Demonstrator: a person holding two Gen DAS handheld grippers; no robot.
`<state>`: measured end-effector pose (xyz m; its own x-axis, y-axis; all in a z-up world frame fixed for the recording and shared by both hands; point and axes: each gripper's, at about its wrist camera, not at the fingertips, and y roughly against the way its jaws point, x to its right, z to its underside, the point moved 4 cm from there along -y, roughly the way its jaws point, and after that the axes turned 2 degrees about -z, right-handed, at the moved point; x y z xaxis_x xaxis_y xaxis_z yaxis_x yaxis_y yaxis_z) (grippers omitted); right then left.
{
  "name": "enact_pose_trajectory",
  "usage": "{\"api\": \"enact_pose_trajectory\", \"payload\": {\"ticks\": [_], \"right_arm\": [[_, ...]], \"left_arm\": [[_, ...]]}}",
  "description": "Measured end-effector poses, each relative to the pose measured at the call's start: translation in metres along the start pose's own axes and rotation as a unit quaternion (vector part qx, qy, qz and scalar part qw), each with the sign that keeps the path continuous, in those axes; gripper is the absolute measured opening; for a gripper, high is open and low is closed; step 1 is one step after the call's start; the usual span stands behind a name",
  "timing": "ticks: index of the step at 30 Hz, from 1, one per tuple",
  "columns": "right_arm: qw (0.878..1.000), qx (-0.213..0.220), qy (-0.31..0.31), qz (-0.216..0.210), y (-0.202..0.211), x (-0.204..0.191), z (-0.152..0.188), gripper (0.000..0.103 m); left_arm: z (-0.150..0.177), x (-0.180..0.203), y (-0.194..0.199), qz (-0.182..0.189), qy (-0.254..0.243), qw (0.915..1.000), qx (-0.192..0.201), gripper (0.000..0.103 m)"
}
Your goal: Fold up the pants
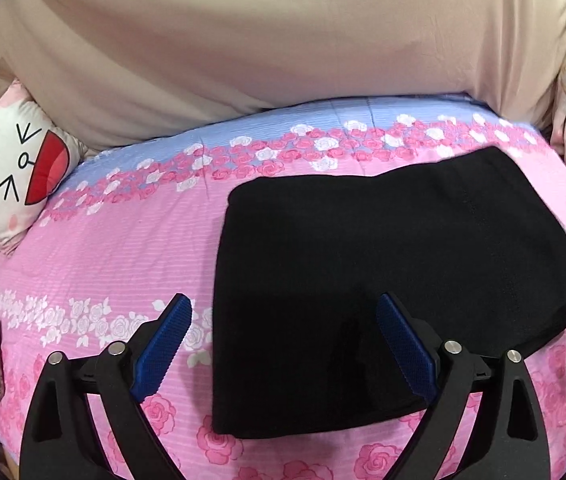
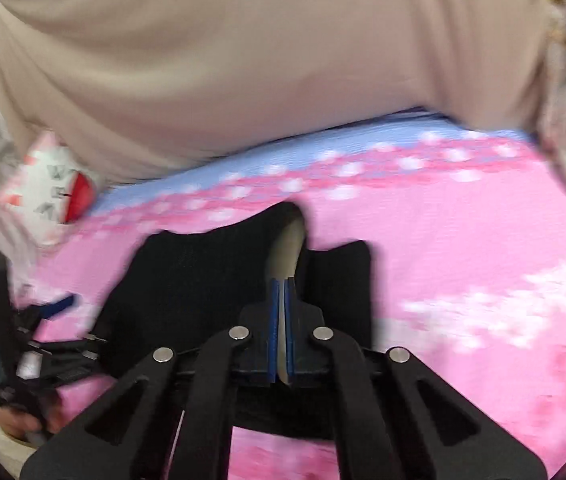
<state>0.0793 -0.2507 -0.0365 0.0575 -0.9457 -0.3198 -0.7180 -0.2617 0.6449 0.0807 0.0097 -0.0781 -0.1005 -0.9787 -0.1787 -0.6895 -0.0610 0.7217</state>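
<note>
Pants (image 1: 383, 280), black, folded, lie centre-right on the floral bed (image 1: 123, 248). Left gripper (image 1: 283, 344): jaws open above them. Right gripper (image 2: 281, 320): jaws closed on their fabric.

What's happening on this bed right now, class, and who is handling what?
A person with two handheld grippers is folding black pants on a pink floral bedspread. The left gripper hovers open over the folded bundle's near edge, gripping nothing. The right gripper is shut on a raised fold of the pants, showing pale lining.
</note>
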Motion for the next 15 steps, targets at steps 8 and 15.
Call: {"api": "enact_pose_trajectory", "payload": {"ticks": [8, 15], "right_arm": [[0.996, -0.001, -0.086, -0.032, 0.008, 0.035, 0.018, 0.033], [0.997, -0.064, 0.015, -0.047, -0.045, -0.021, 0.008, 0.089]], "left_arm": [[0.012, 0.01, -0.014, -0.003, -0.003, 0.9997, -0.022, 0.094], [0.012, 0.013, -0.008, 0.008, -0.001, 0.9995, -0.03, 0.093]]}}
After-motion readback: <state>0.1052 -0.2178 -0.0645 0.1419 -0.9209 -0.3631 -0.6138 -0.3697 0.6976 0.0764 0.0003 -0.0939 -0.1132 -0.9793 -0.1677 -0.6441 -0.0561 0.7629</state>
